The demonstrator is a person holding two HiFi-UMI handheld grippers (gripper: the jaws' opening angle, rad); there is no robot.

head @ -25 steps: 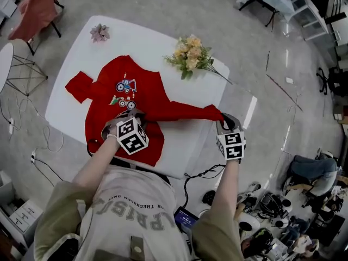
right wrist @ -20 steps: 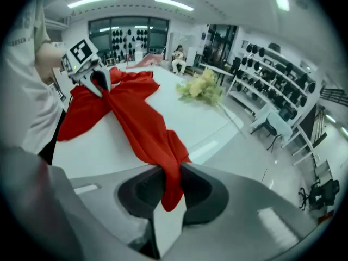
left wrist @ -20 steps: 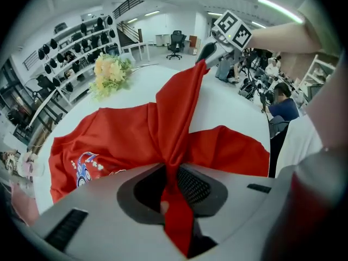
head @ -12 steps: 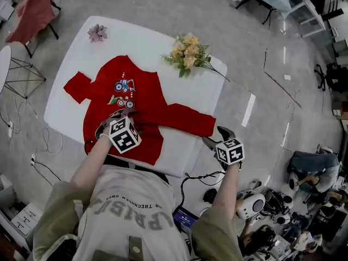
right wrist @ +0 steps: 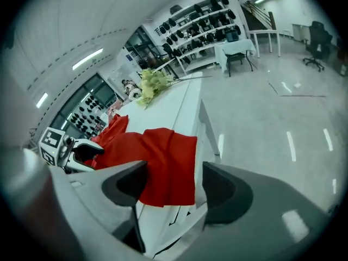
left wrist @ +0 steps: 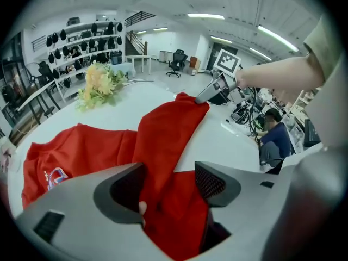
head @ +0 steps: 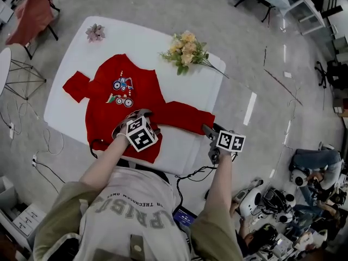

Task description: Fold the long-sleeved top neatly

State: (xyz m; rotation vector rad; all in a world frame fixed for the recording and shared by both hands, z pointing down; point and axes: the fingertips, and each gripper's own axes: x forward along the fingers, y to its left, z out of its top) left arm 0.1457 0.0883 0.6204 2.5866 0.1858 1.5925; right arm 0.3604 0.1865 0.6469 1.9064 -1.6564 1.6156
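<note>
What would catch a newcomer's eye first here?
The red long-sleeved top lies spread on the white table, one sleeve stretched toward the table's right edge. A yellow bouquet lies at the far edge. The left gripper, its jaws apart and just opening, hangs over the top with cloth between them.

Top (head: 122, 116) spread on table (head: 81, 53), flowers (head: 185, 50) behind it, sleeve (head: 187, 117) reaching right edge

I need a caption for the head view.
Red long-sleeved top spread on a white table, one sleeve stretched sideways, bouquet at the far edge.
</note>
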